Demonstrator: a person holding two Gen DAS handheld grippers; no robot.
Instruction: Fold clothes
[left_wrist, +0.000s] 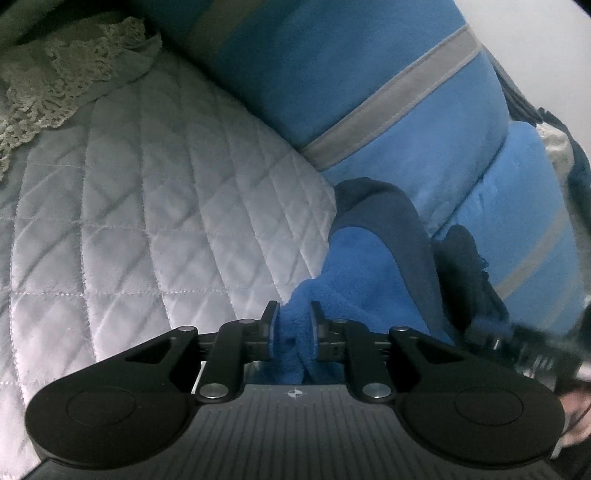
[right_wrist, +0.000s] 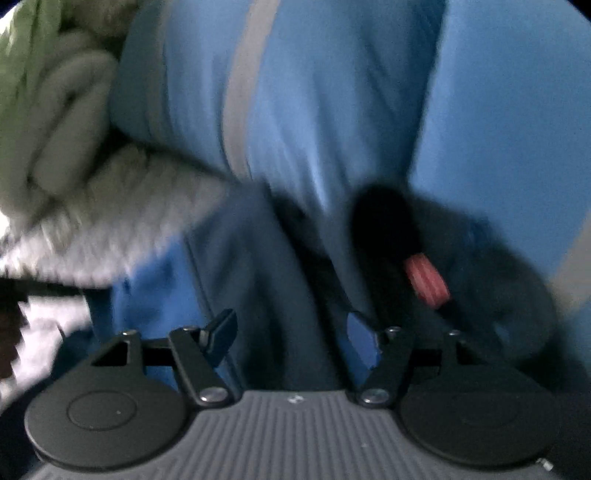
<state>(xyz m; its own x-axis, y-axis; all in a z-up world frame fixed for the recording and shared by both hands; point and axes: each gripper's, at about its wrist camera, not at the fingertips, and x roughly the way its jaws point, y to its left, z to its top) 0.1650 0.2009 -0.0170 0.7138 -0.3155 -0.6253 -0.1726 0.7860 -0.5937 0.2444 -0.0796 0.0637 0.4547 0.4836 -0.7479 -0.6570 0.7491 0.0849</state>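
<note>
Folding: left gripper (left_wrist: 293, 325) pinches blue fleece garment (left_wrist: 406, 122) over quilted bed (left_wrist: 147, 221).
Right gripper (right_wrist: 291, 332): jaws wide, empty.
Next: probably grip dark collar (right_wrist: 258, 277).

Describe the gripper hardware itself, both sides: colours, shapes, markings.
Both match. Left gripper and right gripper: matte black linkage arms with silver pivot screws, two round black discs flanking a grey ribbed base plate with a small crosshair mark. Finger pads look blue. No cables or sleeves visible.
</note>
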